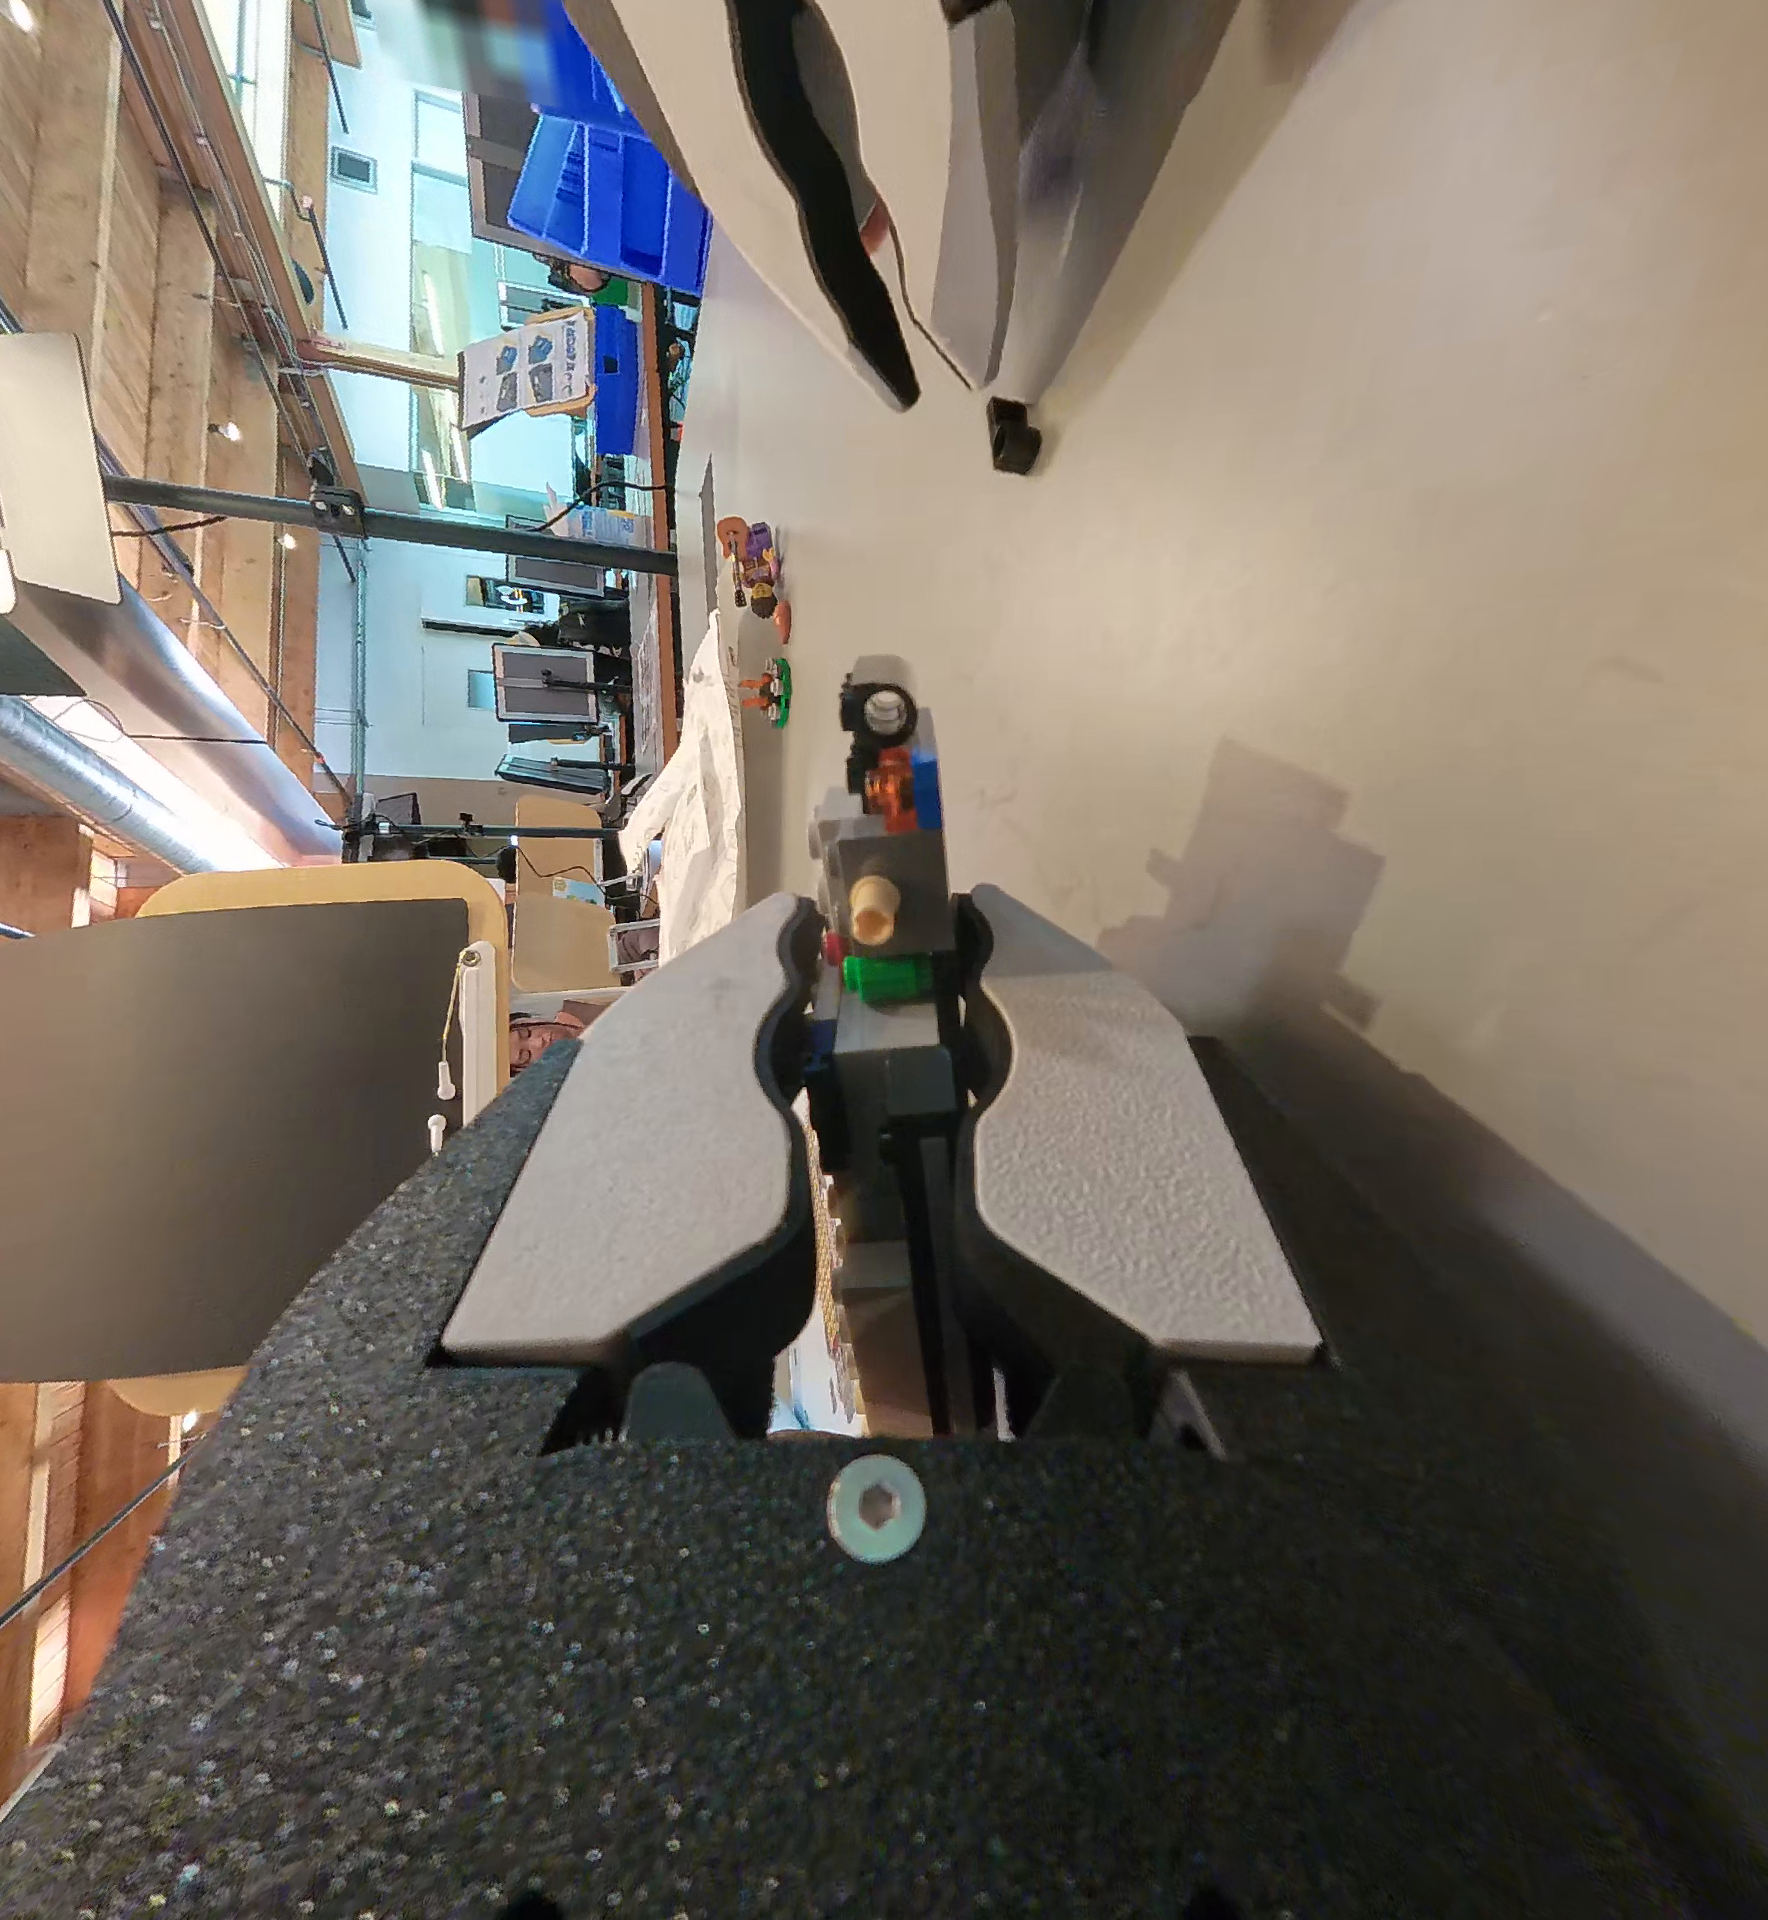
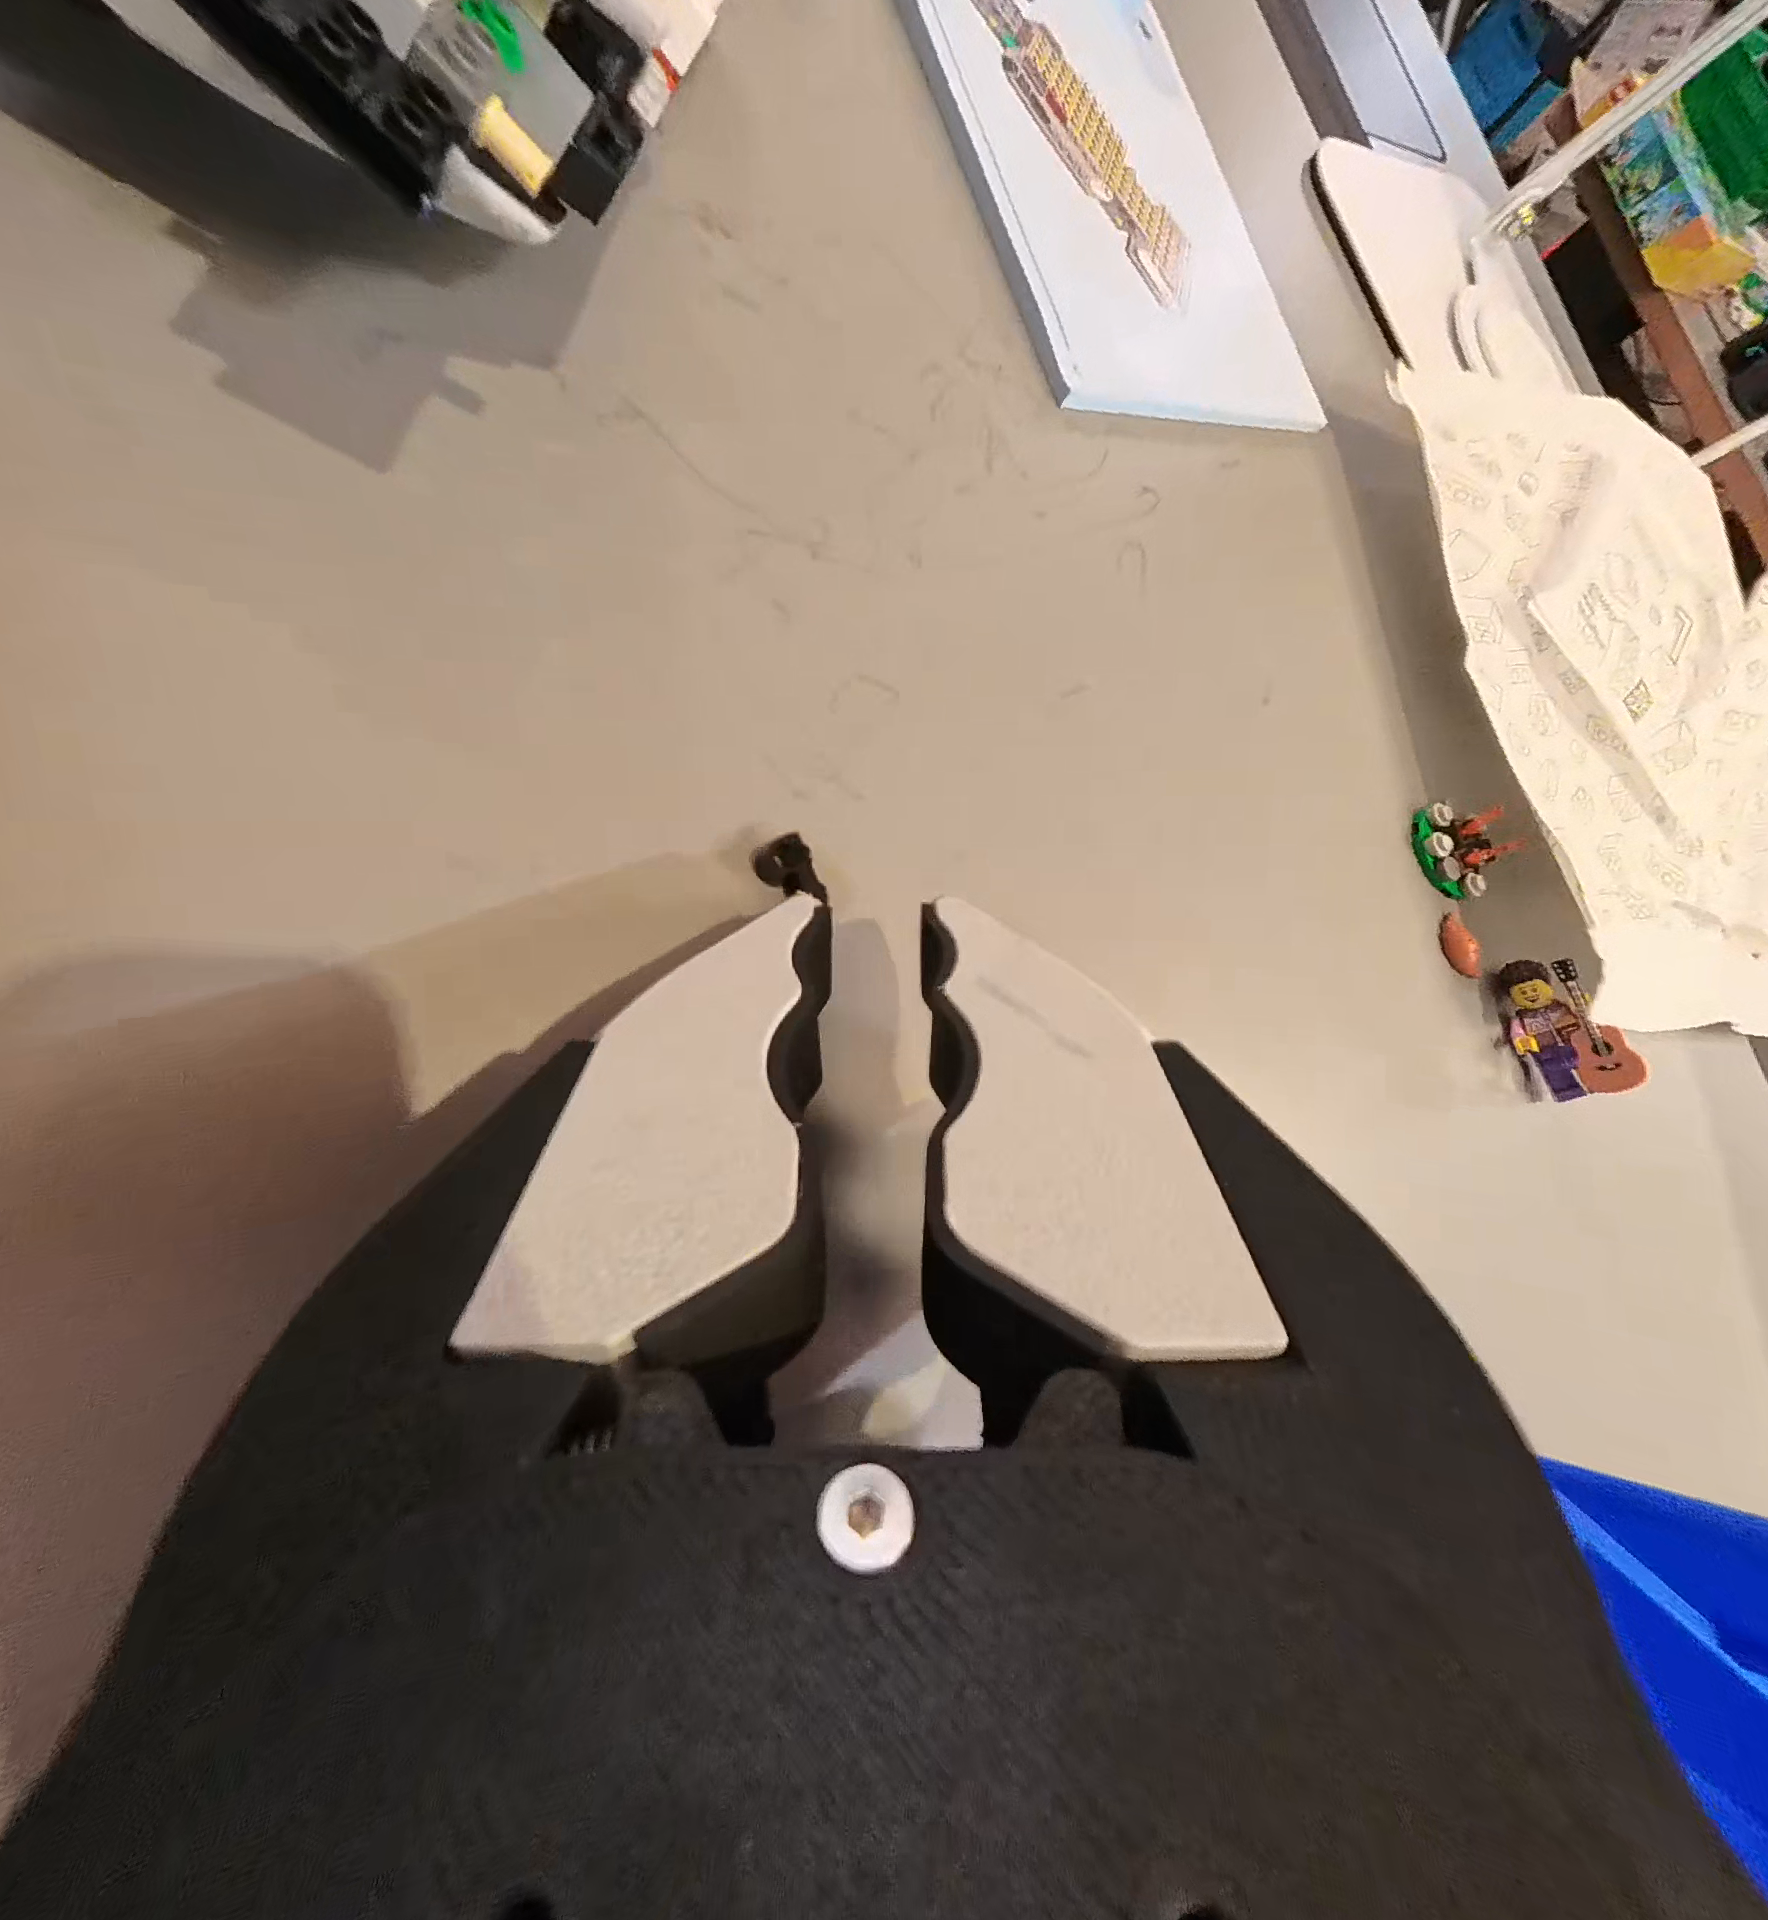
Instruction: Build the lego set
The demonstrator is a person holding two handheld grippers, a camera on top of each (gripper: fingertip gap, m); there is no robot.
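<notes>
We see the left tool (image 1: 885,925) clamping a grey brick assembly (image 1: 890,883), long axis toward twelve o'clock (tan peg, green stud); right tool (image 2: 875,914) narrowly open, bare.

The right gripper (image 2: 875,914) hangs parted over the worktop (image 2: 547,644), a small black piece (image 2: 788,862) (slightly blurred) just beside its left fingertip.

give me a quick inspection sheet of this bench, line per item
surface: beige table, faint scuffs
job's things: grey brick model clamped in left hand-held gripper; small black piece on the table just off the left fingertip of the open right hand-held gripper
clutter: minifigure with guitar, green round piece, printed paper bag, booklet, blue bin
cables: nothing seen on table
surroundings: chairs, shelves, blue crates
</notes>
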